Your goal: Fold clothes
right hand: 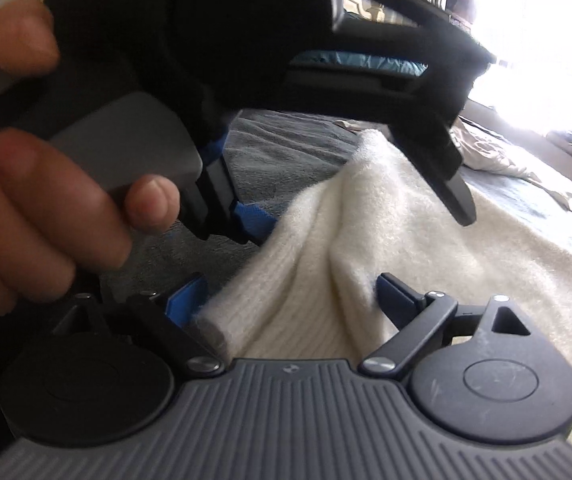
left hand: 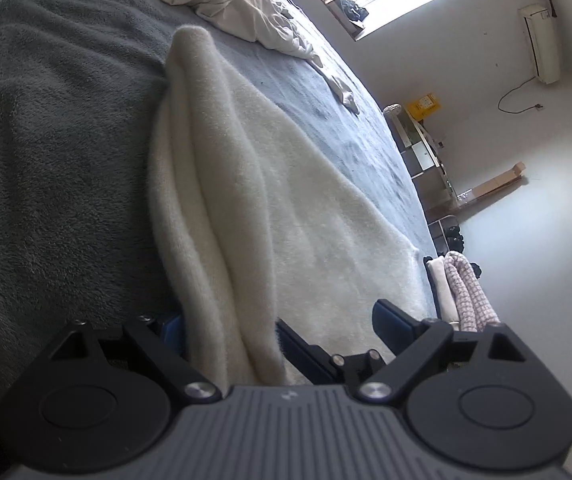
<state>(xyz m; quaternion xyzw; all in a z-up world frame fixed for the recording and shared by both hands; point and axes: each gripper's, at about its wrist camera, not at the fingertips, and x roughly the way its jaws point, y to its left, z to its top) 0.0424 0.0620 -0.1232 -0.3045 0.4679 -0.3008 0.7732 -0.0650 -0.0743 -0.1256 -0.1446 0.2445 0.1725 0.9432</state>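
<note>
Step in hand, by my read: folding the cream knit garment [left hand: 286, 216] lengthwise on the bed [left hand: 46, 160]. It lies along the bed's near side, one long ridge of fabric raised up and running toward the far end, the rest spread flat toward the bed's right edge.

To do it well: carry both gripped spots across at the same height & pace so the fold line stays straight, lay the ridge down toward the flat part w/o dragging the bottom layer, then let go only once edges line up. Soft, fuzzy knit, prob. slips and sags, so keep tension light.

Left gripper [left hand: 278, 324]: fingers spread wide, the raised fold sits between them, touching the left pad [left hand: 174, 328]; not pinched as far as I can see.

Right gripper [right hand: 282, 292]: fingers also well apart, the ribbed hem end bunched between them, fabric against both pads; looks like straddling, not clamped.

Both grippers sit close together at the garment's near end. Other crumpled beige clothes [left hand: 222, 4] lie at the bed's far end, folded items [left hand: 461, 292] off the right edge.
</note>
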